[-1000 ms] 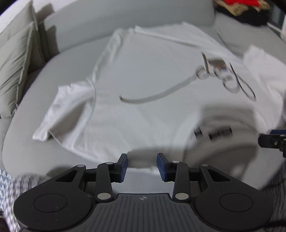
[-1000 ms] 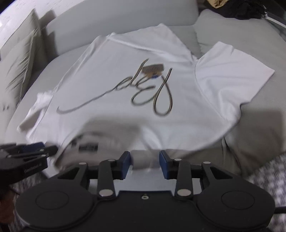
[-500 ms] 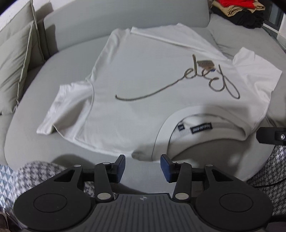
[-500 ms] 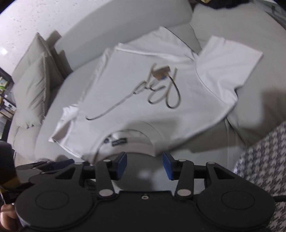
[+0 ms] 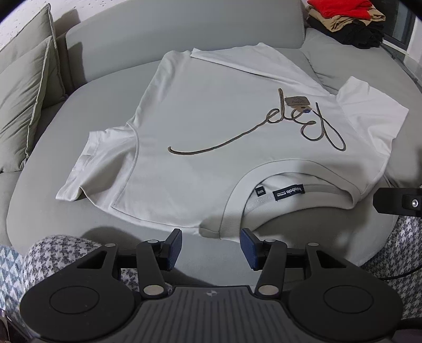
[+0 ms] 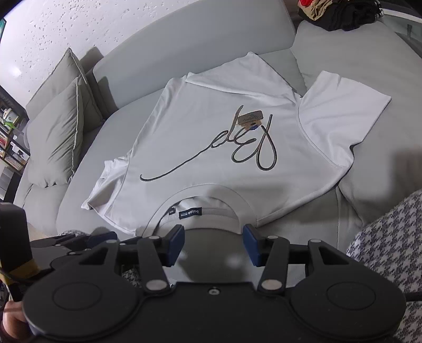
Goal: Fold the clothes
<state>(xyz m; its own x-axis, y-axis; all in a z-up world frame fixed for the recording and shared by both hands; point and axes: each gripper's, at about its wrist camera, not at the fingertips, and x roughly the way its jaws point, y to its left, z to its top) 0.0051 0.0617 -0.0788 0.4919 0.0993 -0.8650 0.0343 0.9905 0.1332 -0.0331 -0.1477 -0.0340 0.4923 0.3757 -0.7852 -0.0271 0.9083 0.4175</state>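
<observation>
White cotton fills most of what you see: the T-shirt (image 5: 211, 137) lies spread face up on the grey sofa seat (image 5: 52, 147), collar toward you, hem toward the backrest at twelve o'clock. A dark script logo (image 5: 298, 124) runs across the chest, and a brown hang tag (image 5: 297, 101) rests on it near its upper end. Inside the ribbed collar (image 5: 232, 211) you can read two small dark neck labels (image 5: 288, 192).

Your left gripper (image 5: 211, 246) hangs just short of the collar's near edge, at six o'clock of the shirt. Its jaws have just been opening and now stand about half apart, blue pads (image 5: 174, 248) clear of the cloth, with only bare sofa showing between them.

Your right gripper (image 6: 213, 244) sits at six o'clock below the neck opening in its own view. Its jaws have likewise just been opening; they stand at a middling width with nothing gripped, the collar rim lying just beyond the tips.

From the left wrist view, the sleeve at nine o'clock (image 5: 87, 163) is partly creased under itself, while the sleeve at three o'clock (image 5: 369, 124) lies flat and spread. Two olive cushions (image 5: 23, 105) lean at ten o'clock against the sofa back. A pile of red, tan and black clothes (image 5: 345, 21) sits at one o'clock, well apart from the shirt. Houndstooth fabric (image 6: 382, 250) shows at the lower edge of both views, beside your grippers.
</observation>
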